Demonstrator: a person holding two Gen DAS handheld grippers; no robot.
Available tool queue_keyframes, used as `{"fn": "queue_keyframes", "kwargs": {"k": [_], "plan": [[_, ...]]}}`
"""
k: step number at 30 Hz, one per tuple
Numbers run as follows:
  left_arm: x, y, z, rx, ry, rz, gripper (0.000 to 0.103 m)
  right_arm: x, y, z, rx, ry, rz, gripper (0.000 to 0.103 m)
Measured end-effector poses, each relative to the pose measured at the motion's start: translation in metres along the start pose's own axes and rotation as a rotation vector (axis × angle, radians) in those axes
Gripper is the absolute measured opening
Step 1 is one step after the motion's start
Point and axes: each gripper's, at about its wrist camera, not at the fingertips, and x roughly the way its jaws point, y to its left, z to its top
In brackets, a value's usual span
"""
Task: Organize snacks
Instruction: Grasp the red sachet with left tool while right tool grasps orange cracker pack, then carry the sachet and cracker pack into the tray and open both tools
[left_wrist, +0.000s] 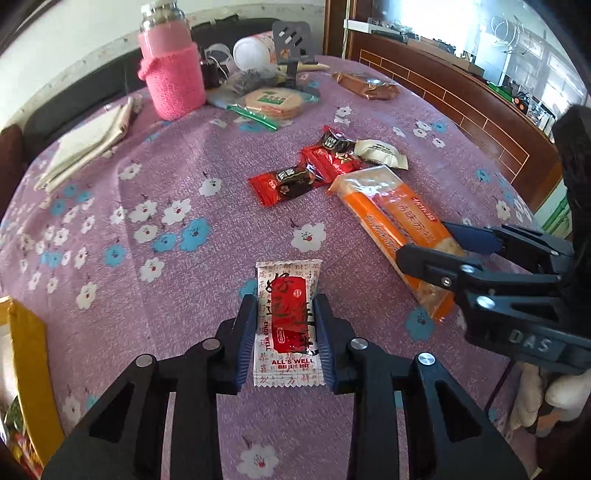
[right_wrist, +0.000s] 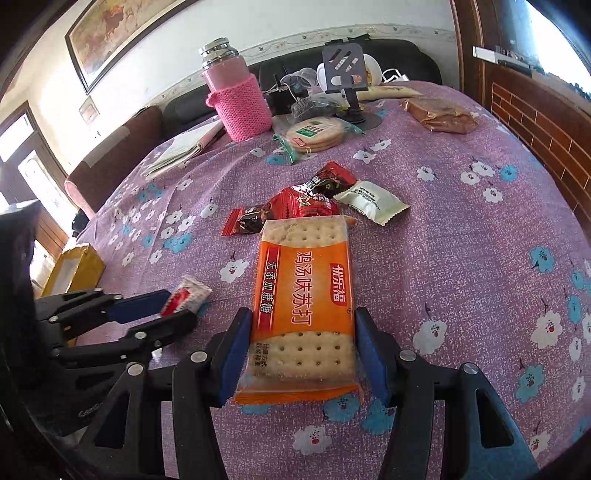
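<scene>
My left gripper (left_wrist: 286, 314) is shut on a small white and red snack packet (left_wrist: 288, 321) printed "ALL'S WELL", just above the purple flowered tablecloth (left_wrist: 147, 192). My right gripper (right_wrist: 303, 334) is shut on a long orange soda cracker pack (right_wrist: 304, 302), which also shows in the left wrist view (left_wrist: 399, 221). Beyond the pack lie red and dark candy packets (right_wrist: 295, 206) and a cream packet (right_wrist: 371, 201). The left gripper with its packet (right_wrist: 184, 295) sits to the left of the cracker pack.
A pink knitted bottle (right_wrist: 236, 96), a round cracker pack (right_wrist: 314, 134), a brown packet (right_wrist: 439, 114), a phone stand (right_wrist: 345, 74) and folded paper (right_wrist: 181, 147) stand at the far side. A yellow box (right_wrist: 74, 269) is at the left table edge. A wooden cabinet (right_wrist: 535, 107) is on the right.
</scene>
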Motion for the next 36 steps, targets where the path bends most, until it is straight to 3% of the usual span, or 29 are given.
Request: {"fn": "queue_keyframes", "kwargs": {"k": [11, 20, 28, 36], "plan": [[-0.079, 0.018, -0.044, -0.179, -0.134, -0.06, 0.028, -0.003, -0.005, 0.0, 0.045, -0.026, 0.081, 0.057], [-0.165, 0.072, -0.107, -0.379, -0.295, -0.007, 0.028, -0.017, 0.017, -0.007, -0.016, -0.11, 0.118, 0.057], [-0.208, 0.124, -0.157, -0.504, -0.373, 0.064, 0.028, -0.034, 0.061, -0.023, -0.096, -0.11, 0.132, 0.056], [-0.23, 0.178, -0.182, -0.581, -0.39, 0.165, 0.028, -0.076, 0.155, -0.025, -0.219, -0.093, 0.304, 0.056]]}}
